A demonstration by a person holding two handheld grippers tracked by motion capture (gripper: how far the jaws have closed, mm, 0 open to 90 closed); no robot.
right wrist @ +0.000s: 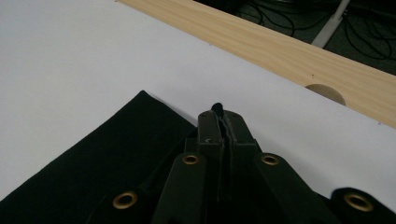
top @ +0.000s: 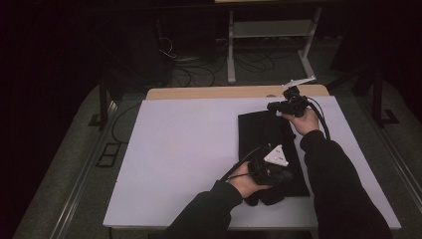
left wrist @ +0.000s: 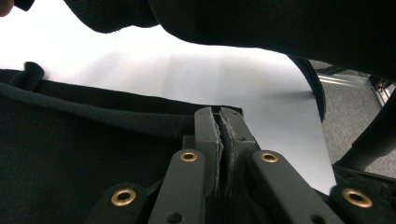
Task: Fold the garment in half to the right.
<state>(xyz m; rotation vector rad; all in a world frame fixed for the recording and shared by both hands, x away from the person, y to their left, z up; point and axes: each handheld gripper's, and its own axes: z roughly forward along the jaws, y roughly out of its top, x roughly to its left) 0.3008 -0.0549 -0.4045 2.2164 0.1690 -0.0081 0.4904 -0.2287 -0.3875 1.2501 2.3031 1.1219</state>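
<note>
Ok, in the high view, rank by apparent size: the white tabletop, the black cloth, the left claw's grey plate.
1. White tabletop, largest by far.
2. Black cloth, partly covered by hands and sleeves, so its full extent is unsure.
3. Grey plate on the left claw, smallest.

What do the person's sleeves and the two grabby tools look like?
Both sleeves are dark and long. Each gripper is black: the left gripper carries a pale three-cornered plate, and so does the right gripper. Black cables trail from both. Up close, the jaws show brass-coloured rivets.
</note>
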